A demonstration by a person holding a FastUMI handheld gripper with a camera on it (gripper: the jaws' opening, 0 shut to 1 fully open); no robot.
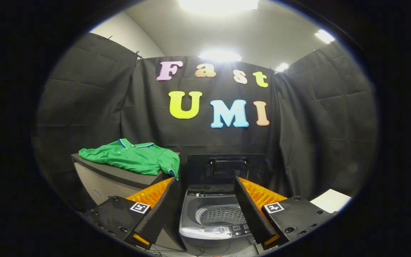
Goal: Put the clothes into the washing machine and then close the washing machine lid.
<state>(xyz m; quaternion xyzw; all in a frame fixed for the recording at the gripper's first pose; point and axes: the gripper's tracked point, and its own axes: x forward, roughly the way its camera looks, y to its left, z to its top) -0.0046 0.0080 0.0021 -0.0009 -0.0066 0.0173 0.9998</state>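
A green polo shirt lies folded on top of a dark-topped cabinet, to the left of and beyond my left finger. A small grey top-loading washing machine stands between and just ahead of my fingers. Its dark lid is raised upright at the back, and the perforated metal drum shows inside with nothing visible in it. My gripper is open, its fingers spread wide on either side of the machine, holding nothing.
Black cloth walls close the booth on three sides behind the cabinet and machine. A white flat object sits low to the right beyond my right finger. Thin cables lie on the floor in front of the machine.
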